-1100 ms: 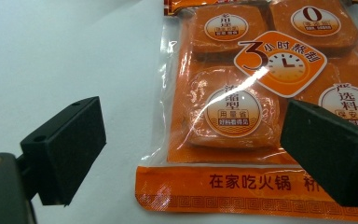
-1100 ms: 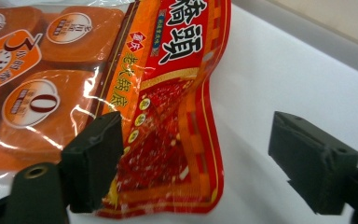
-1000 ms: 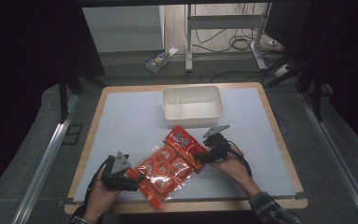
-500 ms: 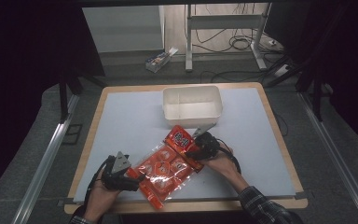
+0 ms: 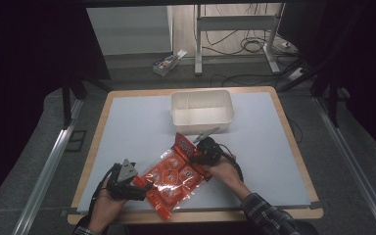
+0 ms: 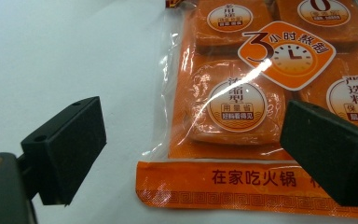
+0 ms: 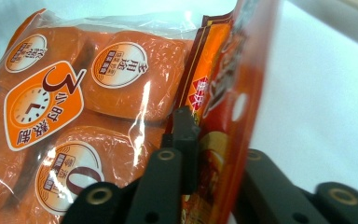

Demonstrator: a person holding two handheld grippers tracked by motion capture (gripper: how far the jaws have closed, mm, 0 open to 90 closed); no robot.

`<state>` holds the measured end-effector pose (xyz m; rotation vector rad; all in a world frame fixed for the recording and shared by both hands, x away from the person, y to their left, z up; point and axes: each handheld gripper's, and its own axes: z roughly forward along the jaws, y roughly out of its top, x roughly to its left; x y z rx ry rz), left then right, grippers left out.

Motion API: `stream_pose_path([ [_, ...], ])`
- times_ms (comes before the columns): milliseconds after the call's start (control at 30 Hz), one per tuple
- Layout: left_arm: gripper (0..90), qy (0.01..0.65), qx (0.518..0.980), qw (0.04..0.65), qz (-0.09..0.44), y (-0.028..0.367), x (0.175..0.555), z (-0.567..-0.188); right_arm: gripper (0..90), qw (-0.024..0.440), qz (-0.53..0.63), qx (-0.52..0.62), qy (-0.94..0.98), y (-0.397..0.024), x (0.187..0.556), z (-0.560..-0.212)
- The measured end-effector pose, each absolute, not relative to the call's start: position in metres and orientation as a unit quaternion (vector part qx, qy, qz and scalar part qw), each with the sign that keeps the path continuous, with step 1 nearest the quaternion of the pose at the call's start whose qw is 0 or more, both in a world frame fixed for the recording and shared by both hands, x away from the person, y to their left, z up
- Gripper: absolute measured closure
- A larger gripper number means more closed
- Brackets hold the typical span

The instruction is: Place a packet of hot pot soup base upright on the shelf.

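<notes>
Orange snack packet flat on table

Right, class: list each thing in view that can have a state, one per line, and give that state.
Orange packet: sealed, lying on the table, top edge pinched.
White tub: upright, empty.
Left tongs: open, astride the packet's bottom edge.
Right tongs: shut on the packet's top edge.

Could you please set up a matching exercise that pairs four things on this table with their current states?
Things:
1. right gripper
2. left gripper
3. white bin
4. orange packet

States:
A. empty, at the table's far side
B. jaws open around the packet's bottom edge
C. lying flat, its top flap lifted
D. shut on the packet's top flap

Pairs: 1-D, 2-B, 3-A, 4-C
</notes>
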<state>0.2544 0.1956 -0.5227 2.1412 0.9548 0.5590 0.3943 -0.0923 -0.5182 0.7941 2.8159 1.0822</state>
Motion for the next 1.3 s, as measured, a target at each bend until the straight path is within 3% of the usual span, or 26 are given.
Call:
stream_pose_path([
  [333, 6.9, 0.376, 0.825, 0.363, 0.215, 0.197, 0.254, -0.521, 88.9, 0.009, 0.357, 0.248, 0.901, -0.093, 0.39, -0.5],
  [1300, 5.5, 0.376, 0.824, 0.366, 0.213, 0.199, 0.256, -0.522, 89.0, 0.035, 0.411, 0.173, 0.895, -0.084, 0.382, -0.369],
])
